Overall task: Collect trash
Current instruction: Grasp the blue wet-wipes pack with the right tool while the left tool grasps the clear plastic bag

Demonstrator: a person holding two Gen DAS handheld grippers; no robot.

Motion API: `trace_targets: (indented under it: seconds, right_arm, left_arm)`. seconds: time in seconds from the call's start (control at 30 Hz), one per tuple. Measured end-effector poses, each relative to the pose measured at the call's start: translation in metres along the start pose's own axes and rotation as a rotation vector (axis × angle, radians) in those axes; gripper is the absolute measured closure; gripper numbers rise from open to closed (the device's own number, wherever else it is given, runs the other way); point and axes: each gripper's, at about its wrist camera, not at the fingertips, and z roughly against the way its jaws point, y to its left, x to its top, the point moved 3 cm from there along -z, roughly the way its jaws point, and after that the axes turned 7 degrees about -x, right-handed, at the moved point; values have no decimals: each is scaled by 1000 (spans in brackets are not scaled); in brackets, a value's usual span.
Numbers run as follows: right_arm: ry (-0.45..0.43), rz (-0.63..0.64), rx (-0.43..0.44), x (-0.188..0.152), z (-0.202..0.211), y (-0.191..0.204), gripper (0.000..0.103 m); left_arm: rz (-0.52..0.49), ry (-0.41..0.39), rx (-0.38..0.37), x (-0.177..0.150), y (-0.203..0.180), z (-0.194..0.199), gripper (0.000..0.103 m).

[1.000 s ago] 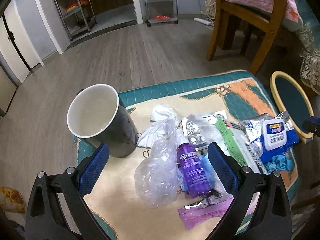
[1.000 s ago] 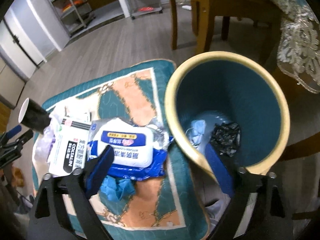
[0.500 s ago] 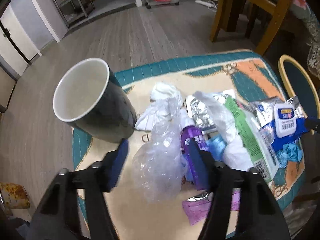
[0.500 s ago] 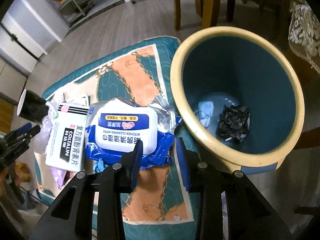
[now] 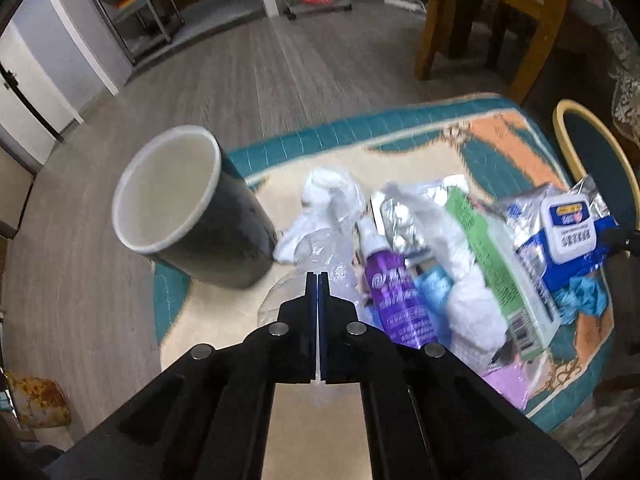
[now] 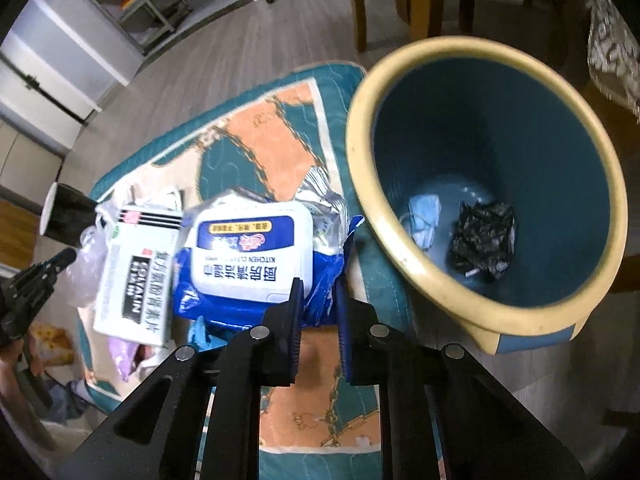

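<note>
The clear bag lies on the mat among the litter, right of the black cup and left of the purple bottle. The left gripper has just clamped fully together on the bag's near edge. The wipes pack lies left of the bin; the right gripper, just narrowed, pinches the pack's blue right corner.

Both grippers close from wide open: the left gripper pinches the clear plastic bag, the right gripper nips the blue wipes pack.
</note>
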Motion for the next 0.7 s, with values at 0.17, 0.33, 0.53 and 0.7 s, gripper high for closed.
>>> trace_targets:
  seconds: [0.17,0.33,0.53,0.7]
  right_arm:
    - [-81,57,14,12,30,12,91]
    - [-174,74,70,23,67,25,94]
    - [-243,89,103,31,94,34,95]
    - [-292,58,154,37,113,29,95]
  left_arm:
    - [-15,-130,-23,21,-9,37,103]
    - [-31,-230,-94,38,-24,69,103]
    - [-72,-277,-130,47,-41,82,103]
    - [-50,-325,-191,50,-48,98,103]
